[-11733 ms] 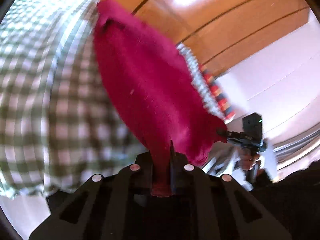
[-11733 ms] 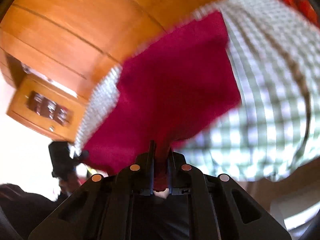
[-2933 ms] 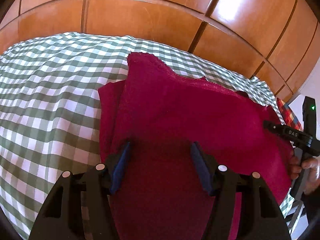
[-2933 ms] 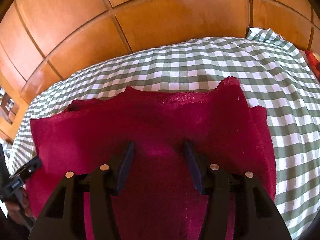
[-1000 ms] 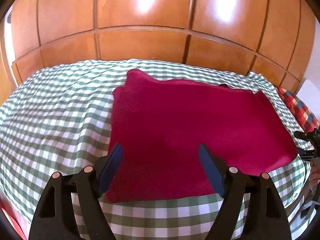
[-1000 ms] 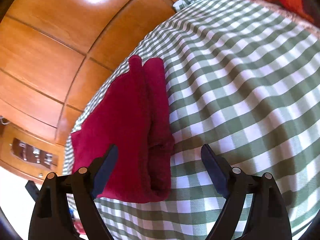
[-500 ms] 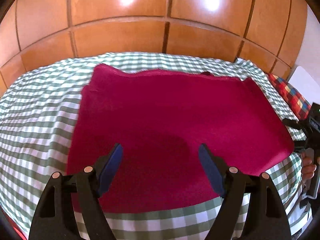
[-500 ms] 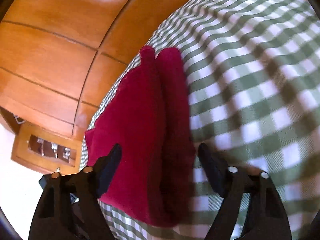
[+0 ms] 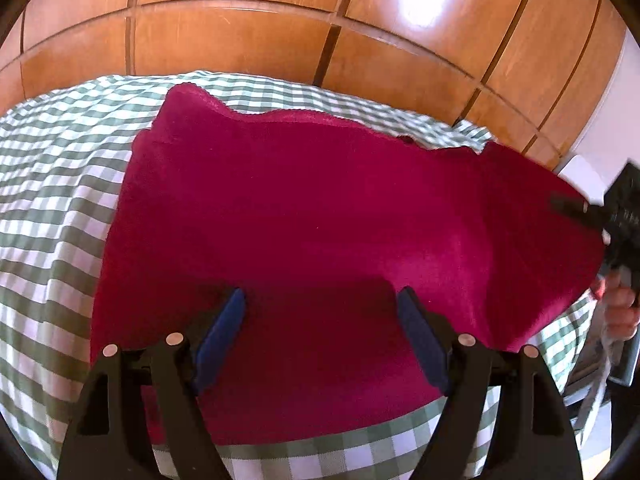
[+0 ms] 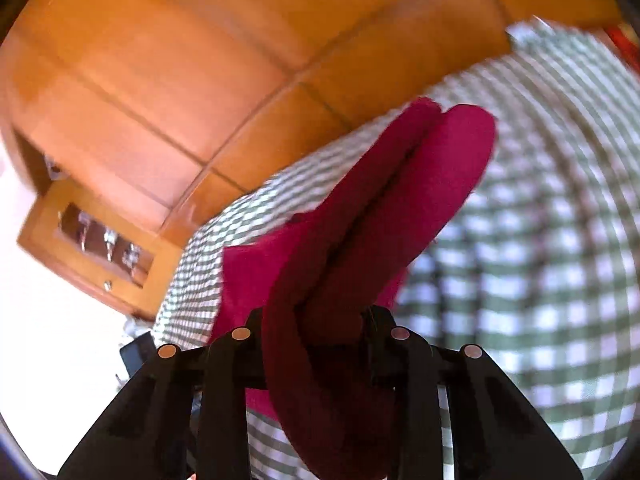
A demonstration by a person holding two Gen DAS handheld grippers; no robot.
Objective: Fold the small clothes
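Observation:
A dark red garment (image 9: 312,216) lies folded on the green-and-white checked bedcover (image 9: 52,184). My left gripper (image 9: 320,312) is open, its blue pads (image 9: 224,328) spread just above the garment's near part. In the right wrist view my right gripper (image 10: 316,320) is shut on the thick folded right end of the red garment (image 10: 380,216), which bunches between the jaws and lifts off the bedcover (image 10: 540,240). The right gripper also shows at the right edge of the left wrist view (image 9: 616,216).
An orange wooden panelled wall (image 9: 280,20) runs behind the bed. A wooden cabinet with a glass front (image 10: 96,248) stands at the left in the right wrist view. The bed's near edge (image 9: 320,460) is below the left gripper.
My right gripper moved in on the garment's right end and shut on it, and that end rose. My left gripper moved closer over the garment and stayed open.

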